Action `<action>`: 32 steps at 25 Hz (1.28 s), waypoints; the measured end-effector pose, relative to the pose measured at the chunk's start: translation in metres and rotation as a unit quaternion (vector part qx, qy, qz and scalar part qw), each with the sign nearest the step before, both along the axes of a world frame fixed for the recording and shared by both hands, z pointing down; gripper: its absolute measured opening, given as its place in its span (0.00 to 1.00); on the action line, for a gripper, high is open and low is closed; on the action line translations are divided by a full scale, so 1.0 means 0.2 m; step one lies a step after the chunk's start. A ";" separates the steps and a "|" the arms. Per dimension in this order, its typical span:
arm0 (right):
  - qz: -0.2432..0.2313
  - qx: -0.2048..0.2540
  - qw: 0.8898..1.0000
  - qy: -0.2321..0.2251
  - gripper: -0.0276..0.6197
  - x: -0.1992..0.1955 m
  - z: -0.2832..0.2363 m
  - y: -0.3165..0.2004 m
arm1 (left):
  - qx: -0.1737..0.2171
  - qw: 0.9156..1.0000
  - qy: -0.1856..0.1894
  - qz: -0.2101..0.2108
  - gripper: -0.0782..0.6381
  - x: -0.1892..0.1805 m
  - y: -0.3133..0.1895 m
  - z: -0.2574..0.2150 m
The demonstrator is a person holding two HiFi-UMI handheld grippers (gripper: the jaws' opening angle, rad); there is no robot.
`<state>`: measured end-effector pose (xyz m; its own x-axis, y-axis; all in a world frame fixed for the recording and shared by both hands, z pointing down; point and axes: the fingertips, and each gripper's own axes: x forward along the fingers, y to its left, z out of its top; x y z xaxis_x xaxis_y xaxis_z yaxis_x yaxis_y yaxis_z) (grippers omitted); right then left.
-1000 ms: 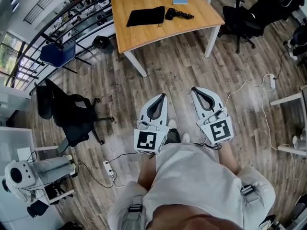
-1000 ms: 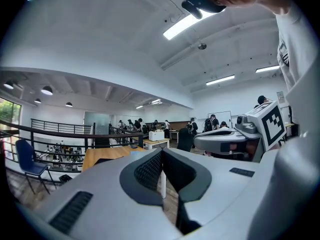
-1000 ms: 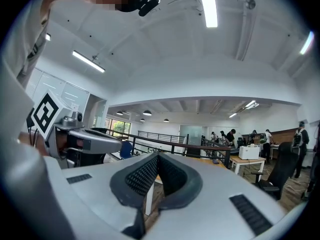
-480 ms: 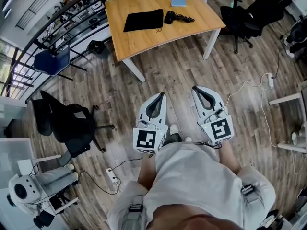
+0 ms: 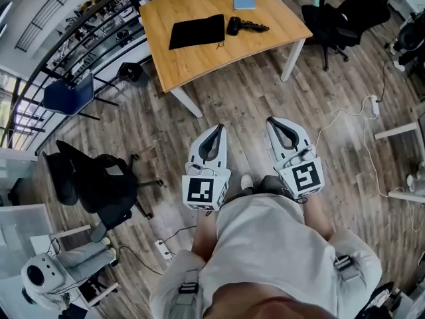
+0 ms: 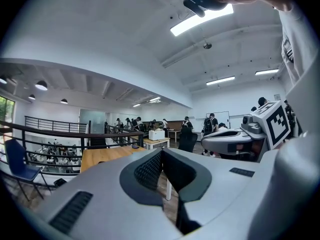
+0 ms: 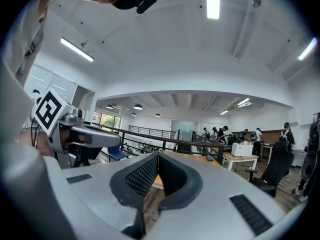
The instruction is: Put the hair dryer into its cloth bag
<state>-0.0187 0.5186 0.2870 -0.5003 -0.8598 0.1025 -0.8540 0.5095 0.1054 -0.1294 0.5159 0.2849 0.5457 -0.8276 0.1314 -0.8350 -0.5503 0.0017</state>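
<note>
A black cloth bag [image 5: 197,31] lies flat on the wooden table [image 5: 199,58] far ahead in the head view. Just right of it lies the black hair dryer [image 5: 235,24] with its coiled cord [image 5: 255,25]. My left gripper [image 5: 218,127] and right gripper [image 5: 271,121] are held side by side at waist height over the floor, well short of the table. Both are shut with nothing between their jaws. In the left gripper view the table [image 6: 100,156] shows beyond the closed left gripper [image 6: 161,151]; the right gripper [image 7: 157,155] view shows its tabletop [image 7: 210,159] too.
A blue notebook [image 5: 244,0] lies at the table's far side. Black office chairs stand at left [image 5: 99,181] and right [image 5: 332,18] of the path. A blue chair [image 5: 66,95] and a railing [image 5: 80,32] are at left. Cables and a power strip [image 5: 163,250] lie on the wood floor.
The table with the bag and dryer has shifted slightly nearer and leftward in the head view as I walk toward it. Both grippers stay shut and side by side.
</note>
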 end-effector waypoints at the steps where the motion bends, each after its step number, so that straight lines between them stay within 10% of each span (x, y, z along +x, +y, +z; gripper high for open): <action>1: 0.001 -0.002 1.000 0.000 0.07 0.00 0.00 -0.02 | -0.001 1.000 0.000 0.002 0.13 0.00 -0.02 0.00; 32: -0.058 -0.012 0.998 -0.011 0.07 0.26 0.07 -0.88 | -0.006 0.999 -0.017 -0.043 0.13 0.29 -0.82 0.04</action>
